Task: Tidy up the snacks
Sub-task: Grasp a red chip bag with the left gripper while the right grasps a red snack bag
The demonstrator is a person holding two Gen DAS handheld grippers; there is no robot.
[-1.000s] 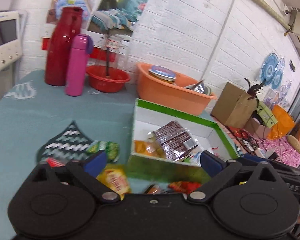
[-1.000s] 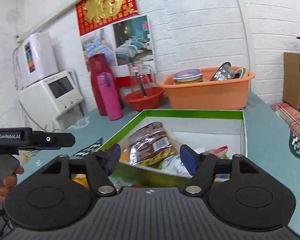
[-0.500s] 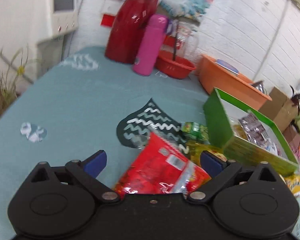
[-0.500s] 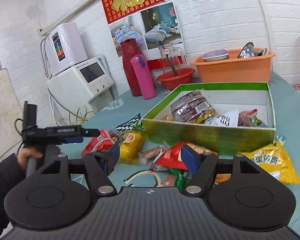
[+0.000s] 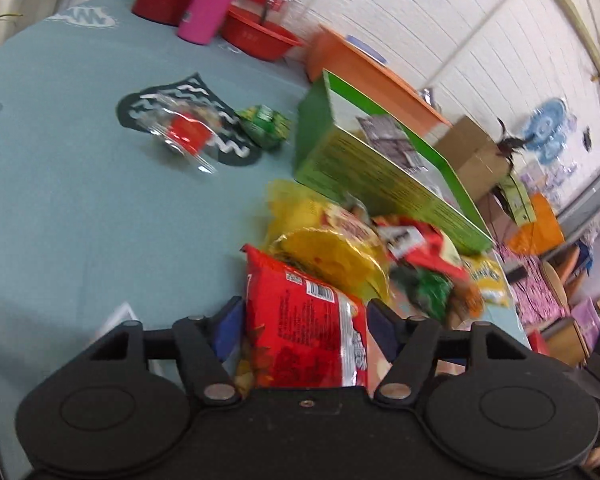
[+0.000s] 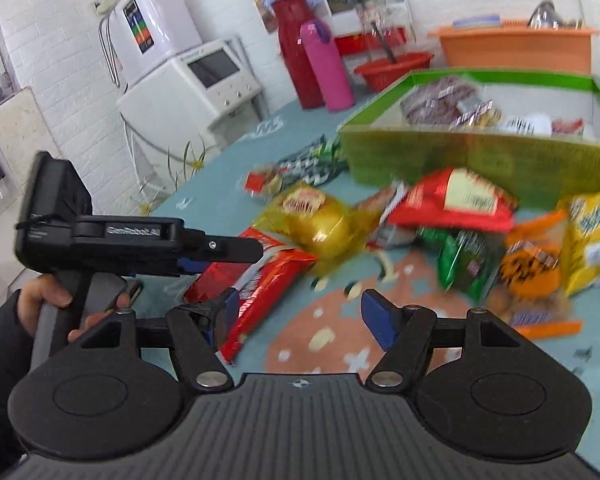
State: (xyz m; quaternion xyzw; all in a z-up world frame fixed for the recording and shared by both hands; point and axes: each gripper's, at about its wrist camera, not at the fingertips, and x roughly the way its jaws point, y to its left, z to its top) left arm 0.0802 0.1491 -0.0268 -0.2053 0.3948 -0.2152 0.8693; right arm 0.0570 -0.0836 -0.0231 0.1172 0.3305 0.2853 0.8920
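As the view runs from the grippers out to the wall, the scene reads so:

Left gripper (image 5: 302, 322): its jaws are closing around the red snack bag (image 5: 306, 332); the bag sits between the blue pads, and whether they already press it cannot be told.
Left hand (image 6: 56, 304): in the right wrist view it grips the handle of the left gripper, a dark sleeve behind it.
Right gripper (image 6: 300, 314): released, jaws spread wide, nothing between them; it hangs over an orange patch of the tablecloth (image 6: 332, 332).
Red snack bag, right wrist view (image 6: 256, 280): lies flat on the cloth at the left gripper's tip, just beside the right gripper's left finger.
Gold bag (image 5: 332, 258): just beyond the red snack bag, touching it.
Loose pile: a red-and-cream packet (image 6: 456, 200), a green packet (image 6: 464, 260), an orange packet (image 6: 532, 264) and a yellow bag (image 6: 596, 232) lie crowded together in front of the box.
Clear packet (image 5: 184, 132): lies apart on a dark zigzag print in the cloth, a small green packet (image 5: 266, 126) near it.
Green box (image 6: 440, 152): open-topped, on the table behind the pile, with a brown packet (image 6: 440, 102) and other snacks inside.
Far edge: pink bottle (image 6: 326, 68), red jug (image 6: 296, 48), red bowl (image 6: 396, 68) and orange basin (image 6: 516, 48) stand by the white brick wall.
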